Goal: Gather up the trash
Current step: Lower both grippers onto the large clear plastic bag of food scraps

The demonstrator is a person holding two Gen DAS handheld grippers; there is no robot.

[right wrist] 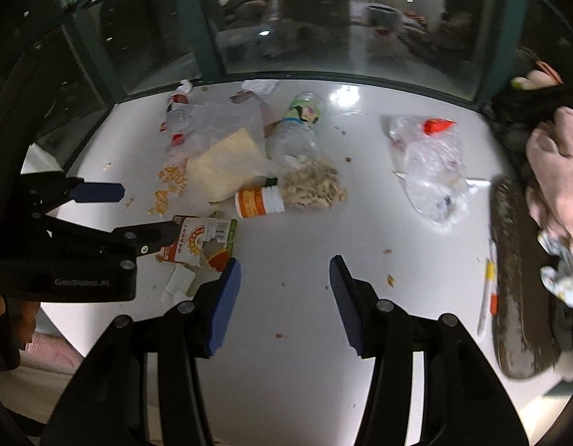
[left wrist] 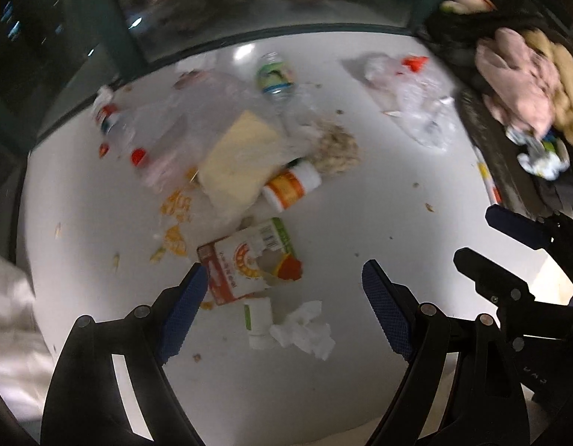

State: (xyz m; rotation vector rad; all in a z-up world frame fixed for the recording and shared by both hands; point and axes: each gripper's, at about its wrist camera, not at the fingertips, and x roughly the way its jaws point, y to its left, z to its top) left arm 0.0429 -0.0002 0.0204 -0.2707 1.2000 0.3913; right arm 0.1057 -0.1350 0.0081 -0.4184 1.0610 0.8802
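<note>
Trash lies scattered on a white table [left wrist: 361,204]. A torn orange-and-white carton [left wrist: 245,260] lies just ahead of my open left gripper [left wrist: 284,278], its left finger beside the carton. A small white bottle [left wrist: 258,321] and a crumpled tissue [left wrist: 305,330] lie between the fingers. Farther off are an orange-labelled pill bottle [left wrist: 292,184], a yellow wrapper [left wrist: 238,160], a clear plastic bottle [left wrist: 277,78] and a crumpled clear bag [left wrist: 416,104]. My right gripper [right wrist: 284,273] is open and empty above bare table; the carton [right wrist: 203,241] is to its left, partly hidden by the left gripper [right wrist: 138,208].
A dark window and frame [right wrist: 323,37] run along the table's far edge. A dark bin or basket [right wrist: 517,278] with pink cloth [right wrist: 561,171] stands at the right. A heap of beige crumbs [right wrist: 312,186] lies mid-table. White fabric [left wrist: 7,316] is at the left.
</note>
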